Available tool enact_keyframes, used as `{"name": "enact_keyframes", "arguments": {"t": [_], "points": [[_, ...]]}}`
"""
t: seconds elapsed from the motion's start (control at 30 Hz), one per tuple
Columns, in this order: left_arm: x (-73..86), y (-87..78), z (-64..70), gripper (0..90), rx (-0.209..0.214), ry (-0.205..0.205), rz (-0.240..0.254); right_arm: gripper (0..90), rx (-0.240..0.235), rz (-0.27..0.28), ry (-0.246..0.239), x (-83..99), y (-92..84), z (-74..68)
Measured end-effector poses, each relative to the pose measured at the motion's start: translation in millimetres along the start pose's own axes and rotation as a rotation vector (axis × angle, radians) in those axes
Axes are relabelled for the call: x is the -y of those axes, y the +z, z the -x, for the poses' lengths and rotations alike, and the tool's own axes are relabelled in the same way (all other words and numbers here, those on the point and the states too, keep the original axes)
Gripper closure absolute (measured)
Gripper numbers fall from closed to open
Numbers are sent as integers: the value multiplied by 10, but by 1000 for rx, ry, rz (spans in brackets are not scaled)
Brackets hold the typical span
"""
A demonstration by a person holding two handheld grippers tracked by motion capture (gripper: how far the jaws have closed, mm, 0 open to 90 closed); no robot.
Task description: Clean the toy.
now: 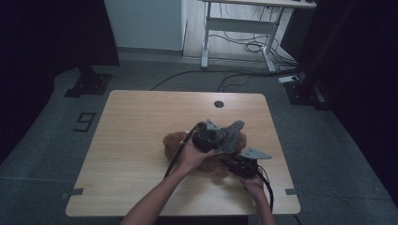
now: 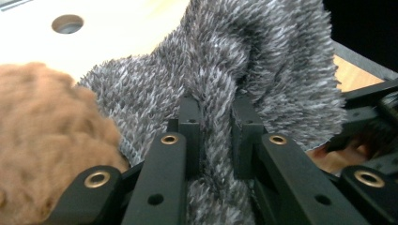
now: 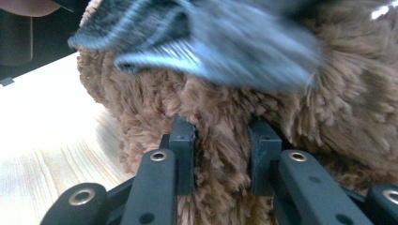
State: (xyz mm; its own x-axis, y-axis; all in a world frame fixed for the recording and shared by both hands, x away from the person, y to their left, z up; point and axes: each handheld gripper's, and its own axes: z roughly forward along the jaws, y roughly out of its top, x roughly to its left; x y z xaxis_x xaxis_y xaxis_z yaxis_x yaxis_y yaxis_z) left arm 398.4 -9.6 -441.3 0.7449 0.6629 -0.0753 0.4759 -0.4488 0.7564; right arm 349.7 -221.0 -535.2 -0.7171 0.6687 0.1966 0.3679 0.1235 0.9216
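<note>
Left gripper (image 2: pixel 216 126): jaws pinched on fold of grey fuzzy cloth (image 2: pixel 244 61), pile bulging between pads. Right gripper (image 3: pixel 223 150): jaws clamped on tuft of brown plush toy (image 3: pixel 328 117). Left forearm reaches diagonally in from near edge, hand over toy; right hand (image 1: pixel 253 183) low, just nearer than toy (cable trailing back). Cloth shaggy, draped over toy's top. Toy matted, lying on wooden table (image 1: pixel 131 140), right of table's centre.

I see a shaggy brown plush toy (image 3: pixel 225 112) under fuzzy grey cloth (image 2: pixel 244 61), on a smooth pale wood table (image 1: pixel 136 140); my gripper arms look like matt black plastic with brass rivets.
</note>
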Motion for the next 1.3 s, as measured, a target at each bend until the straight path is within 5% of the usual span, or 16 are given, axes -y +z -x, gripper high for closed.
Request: {"name": "enact_keyframes", "arguments": {"t": [0.2, 0.4, 0.6, 0.83, 0.93, 1.3], "points": [[190, -205, -267, 777, -23, -50, 16, 691, -9, 5, 0, 4, 1, 9], [244, -390, -284, 777, -35, -34, 40, 691, -14, 6, -4, 2, 2, 0], [293, -601, -416, 777, -93, -46, 82, 691, -12, 8, 3, 3, 3, 12], [554, -815, -684, 777, -150, -110, 94, 691, -13, 6, 12, 7, 1, 16], [709, -861, -808, 776, -143, -151, 93, 691, -15, 8, 14, 9, 3, 17], [962, -1000, -968, 776, -176, -206, 100, 690, -14, 7, 18, 15, 2, 26]]}}
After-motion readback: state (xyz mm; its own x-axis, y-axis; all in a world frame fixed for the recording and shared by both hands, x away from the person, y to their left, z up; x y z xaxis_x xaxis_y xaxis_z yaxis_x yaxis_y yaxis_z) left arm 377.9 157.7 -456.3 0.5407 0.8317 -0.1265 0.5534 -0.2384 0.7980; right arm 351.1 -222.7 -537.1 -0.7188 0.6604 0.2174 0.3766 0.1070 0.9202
